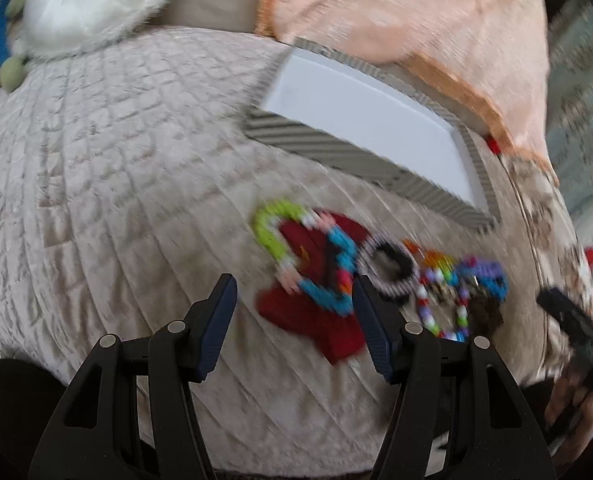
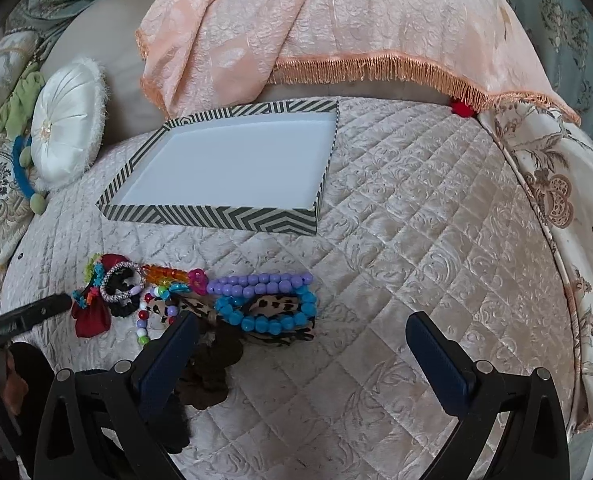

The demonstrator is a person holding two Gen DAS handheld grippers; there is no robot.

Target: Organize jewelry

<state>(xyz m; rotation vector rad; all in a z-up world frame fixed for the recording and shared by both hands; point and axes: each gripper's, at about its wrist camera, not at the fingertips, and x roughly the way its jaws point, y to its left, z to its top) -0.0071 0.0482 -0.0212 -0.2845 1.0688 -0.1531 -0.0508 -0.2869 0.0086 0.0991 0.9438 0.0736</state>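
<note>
both jaws spread, nothing held: left hand-held gripper point(image 1: 292, 300) hangs just short of the bracelets point(image 2: 264, 300); right hand-held gripper point(image 2: 300, 340) beside them. bracelets heaped on the quilt point(image 2: 416, 260), near the empty striped box point(image 2: 224, 216).

Home bedrm: quilted bedspread point(image 2: 416, 208), cushion point(image 2: 66, 128)

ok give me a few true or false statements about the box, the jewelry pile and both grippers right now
1. The striped box holds nothing visible. True.
2. The blue bead bracelet lies inside the box. False: it lies on the quilt in front of the box.
3. The right gripper is shut on a bracelet. False: it is open and holds nothing.
4. The left gripper is open. True.
5. The purple bead bracelet lies beside the blue one. True.
</note>
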